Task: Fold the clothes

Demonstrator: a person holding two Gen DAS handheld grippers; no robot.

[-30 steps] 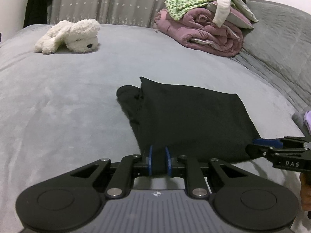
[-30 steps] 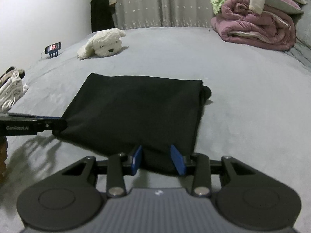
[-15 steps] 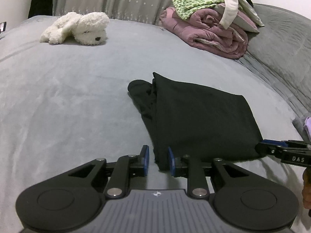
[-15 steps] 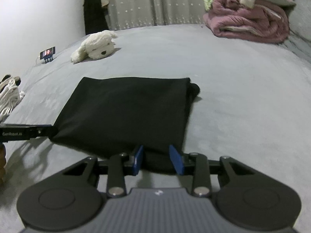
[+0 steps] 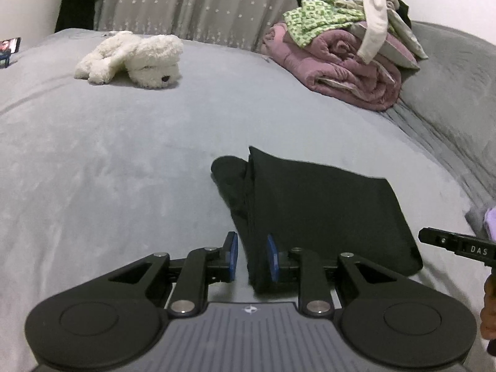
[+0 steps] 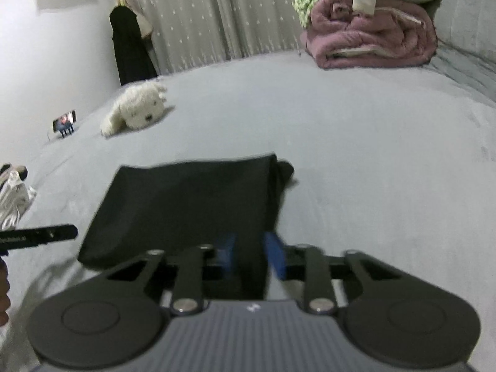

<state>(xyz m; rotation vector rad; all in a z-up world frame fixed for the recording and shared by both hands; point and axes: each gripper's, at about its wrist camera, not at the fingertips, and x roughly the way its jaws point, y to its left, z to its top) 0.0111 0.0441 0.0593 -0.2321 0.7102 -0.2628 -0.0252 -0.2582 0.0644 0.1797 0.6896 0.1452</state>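
Observation:
A black garment (image 5: 322,204) lies folded into a rectangle on the grey bed (image 5: 124,161), with a bunched bit at its far left corner. My left gripper (image 5: 251,257) stands open at the near left corner. The cloth's edge lies between the jaws against the right pad, and a gap shows at the left pad. In the right wrist view, my right gripper (image 6: 251,257) is closing on the near right edge of the black garment (image 6: 192,204). Cloth fills the space between its blue pads. Each gripper's tip shows at the side of the other's view.
A white plush dog (image 5: 136,59) lies at the far left of the bed. A pile of pink quilt and clothes (image 5: 347,52) sits at the far right by grey pillows. A phone on a stand (image 6: 64,122) and white cloth (image 6: 14,198) lie at the bed's left side.
My left gripper, shut on the garment's corner a second ago, has let go and opened. My right gripper's jaws have narrowed onto the cloth, and its view has rolled and lifted slightly.

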